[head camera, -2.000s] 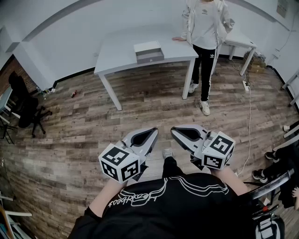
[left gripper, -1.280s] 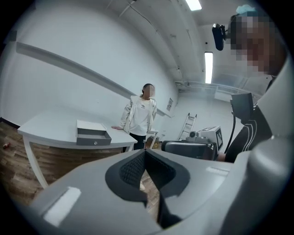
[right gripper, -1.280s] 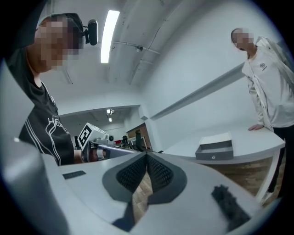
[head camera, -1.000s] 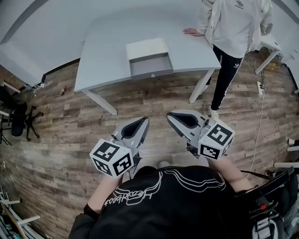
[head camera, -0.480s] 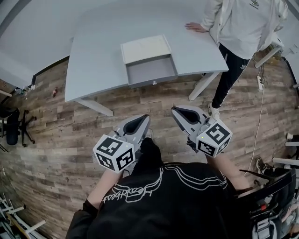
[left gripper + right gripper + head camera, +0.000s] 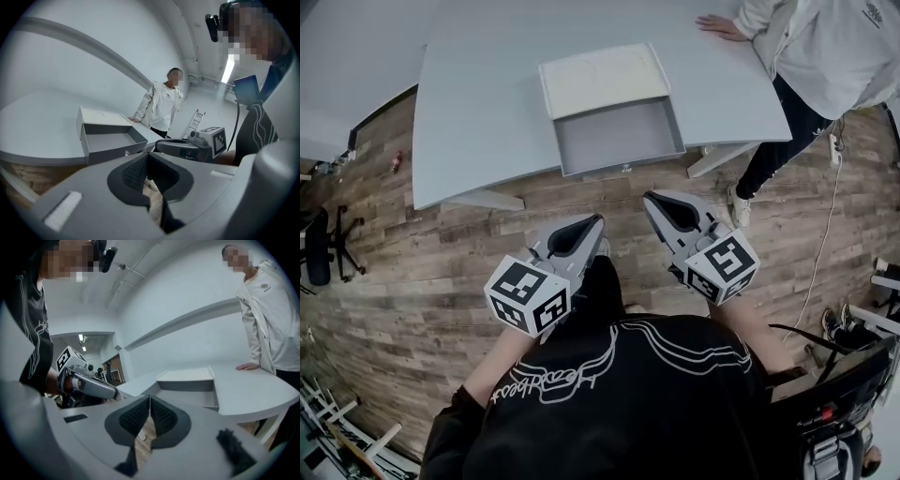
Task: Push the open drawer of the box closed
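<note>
A flat grey box (image 6: 602, 79) lies on the grey table (image 6: 478, 112), and its drawer (image 6: 619, 136) stands pulled out toward me, empty, with a small knob (image 6: 625, 169) on the front. My left gripper (image 6: 594, 222) and right gripper (image 6: 650, 199) hover over the wooden floor just short of the table edge, both shut on nothing. The left gripper view shows the open drawer (image 6: 110, 142) ahead to the left and the right gripper (image 6: 187, 147) alongside. In the right gripper view the drawer (image 6: 187, 398) sits straight ahead beyond the closed fingertips.
A person in a white jacket (image 6: 834, 56) stands at the table's right end with a hand (image 6: 720, 24) on the top. A table leg (image 6: 720, 159) angles below the drawer. An office chair (image 6: 321, 253) is far left; a cable (image 6: 821, 225) runs across the floor at right.
The table and open drawer have come much closer and larger in the head view as I walked up. Both grippers stayed shut and side by side.
</note>
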`<state>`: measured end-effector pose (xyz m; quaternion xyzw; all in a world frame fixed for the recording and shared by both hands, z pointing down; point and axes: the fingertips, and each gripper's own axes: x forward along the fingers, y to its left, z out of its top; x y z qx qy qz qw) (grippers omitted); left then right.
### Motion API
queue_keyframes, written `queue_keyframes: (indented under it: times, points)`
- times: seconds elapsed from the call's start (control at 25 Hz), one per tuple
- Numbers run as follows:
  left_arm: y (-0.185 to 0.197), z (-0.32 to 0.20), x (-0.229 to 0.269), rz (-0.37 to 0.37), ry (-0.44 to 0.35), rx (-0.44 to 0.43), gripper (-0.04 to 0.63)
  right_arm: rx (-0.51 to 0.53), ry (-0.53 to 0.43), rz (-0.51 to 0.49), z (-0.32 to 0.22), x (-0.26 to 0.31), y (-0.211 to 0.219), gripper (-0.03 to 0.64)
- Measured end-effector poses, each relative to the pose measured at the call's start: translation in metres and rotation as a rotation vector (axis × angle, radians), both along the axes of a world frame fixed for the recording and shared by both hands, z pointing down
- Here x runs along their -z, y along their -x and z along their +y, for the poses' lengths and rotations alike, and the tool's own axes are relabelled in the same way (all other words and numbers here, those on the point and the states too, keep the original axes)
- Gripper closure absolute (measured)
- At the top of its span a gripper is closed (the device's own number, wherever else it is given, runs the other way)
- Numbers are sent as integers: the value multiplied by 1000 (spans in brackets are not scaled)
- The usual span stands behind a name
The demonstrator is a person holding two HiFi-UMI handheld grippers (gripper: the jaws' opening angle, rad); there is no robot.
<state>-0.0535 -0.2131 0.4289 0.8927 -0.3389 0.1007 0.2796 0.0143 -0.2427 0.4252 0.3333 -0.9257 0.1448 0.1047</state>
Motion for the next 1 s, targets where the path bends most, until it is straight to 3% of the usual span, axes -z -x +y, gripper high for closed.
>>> queue_keyframes:
  times: [0.4,0.56,1.0]
  points:
    - [15,-16,-43,8,91,5,588,-35,20,113,-43,-62,14,601]
    - [18,-21,-50,3,107,4,588,-33,36,175,-48,-81,17,539]
    - [20,-30,-62,2,133,4,588,-63,59,171,-57,-96,21,534]
